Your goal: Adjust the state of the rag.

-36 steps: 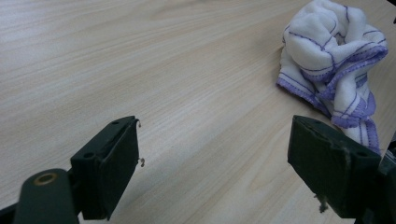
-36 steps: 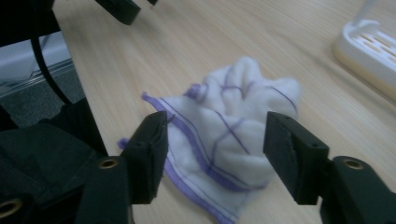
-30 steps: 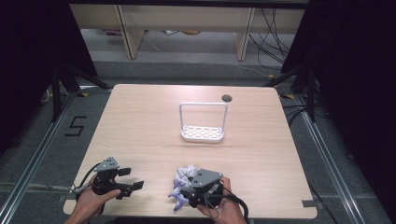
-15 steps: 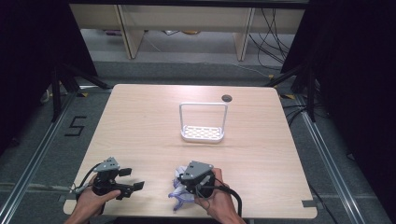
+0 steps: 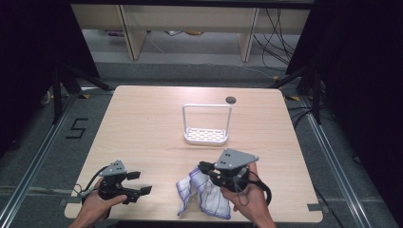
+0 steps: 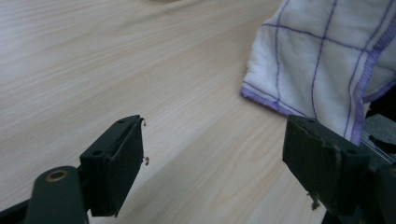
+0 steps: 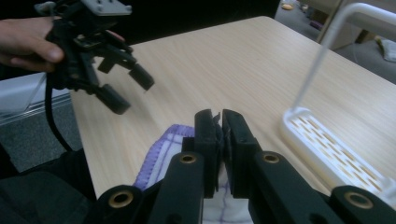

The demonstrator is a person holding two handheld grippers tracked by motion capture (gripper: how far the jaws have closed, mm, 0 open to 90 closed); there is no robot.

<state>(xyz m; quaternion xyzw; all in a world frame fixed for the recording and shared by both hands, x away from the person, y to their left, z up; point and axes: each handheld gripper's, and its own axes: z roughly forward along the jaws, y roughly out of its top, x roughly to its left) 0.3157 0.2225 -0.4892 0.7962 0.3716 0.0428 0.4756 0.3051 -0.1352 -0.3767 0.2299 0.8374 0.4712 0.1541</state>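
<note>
Right gripper jaws clenched on the checked cloth, near counter edge. Left gripper jaws released, empty. Lift steadily; probably a thin pinch, so avoid jerking.

A light wooden table stands on grey carpeted floor marked "5". Beyond it, pale wooden furniture legs, loose cables and dark curtains.

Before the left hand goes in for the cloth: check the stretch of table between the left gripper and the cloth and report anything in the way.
Nothing visible stands in the way. The left gripper has open jaws, and bare table runs from it to the cloth. The right gripper is shut on the cloth's far part.
</note>
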